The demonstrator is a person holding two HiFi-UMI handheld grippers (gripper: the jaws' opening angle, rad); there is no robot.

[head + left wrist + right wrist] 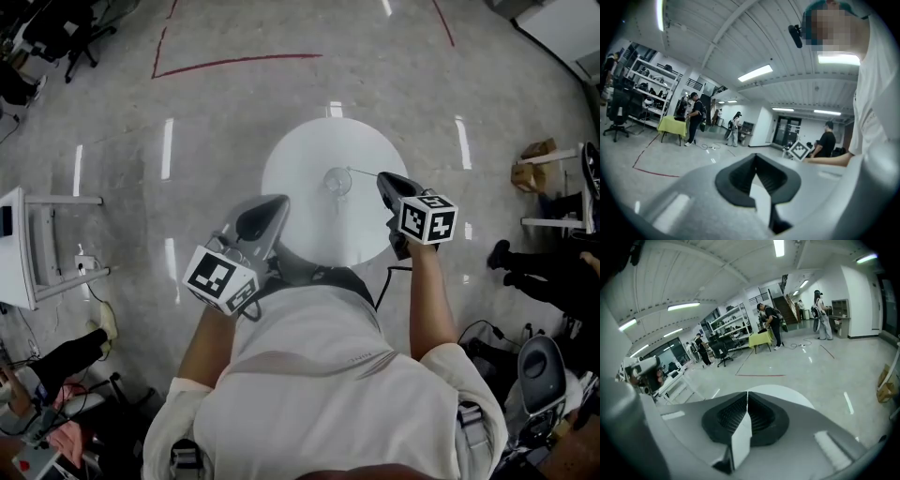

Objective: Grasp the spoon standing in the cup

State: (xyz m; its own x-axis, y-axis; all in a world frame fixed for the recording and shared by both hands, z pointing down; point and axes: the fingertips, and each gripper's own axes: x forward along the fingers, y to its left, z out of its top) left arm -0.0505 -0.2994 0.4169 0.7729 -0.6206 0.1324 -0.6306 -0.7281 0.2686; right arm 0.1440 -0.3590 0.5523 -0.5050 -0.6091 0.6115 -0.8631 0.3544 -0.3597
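A clear cup (337,181) stands near the middle of the round white table (309,225). Its spoon (364,172) shows as a thin handle leaning out to the right. My right gripper (382,178) is over the table's right side with its tip next to the handle's end; I cannot tell whether they touch. It is shut, with nothing between the jaws, which meet in the right gripper view (747,394). My left gripper (277,202) hovers at the table's near left edge, shut and empty (756,158). Neither gripper view shows the cup or the spoon.
Around the table lies grey polished floor with red tape lines (234,61). A white stand (23,248) is at the left, a cardboard box (530,172) on a rack at the right, and a person's legs (534,272) close by. Several people stand far off (696,117).
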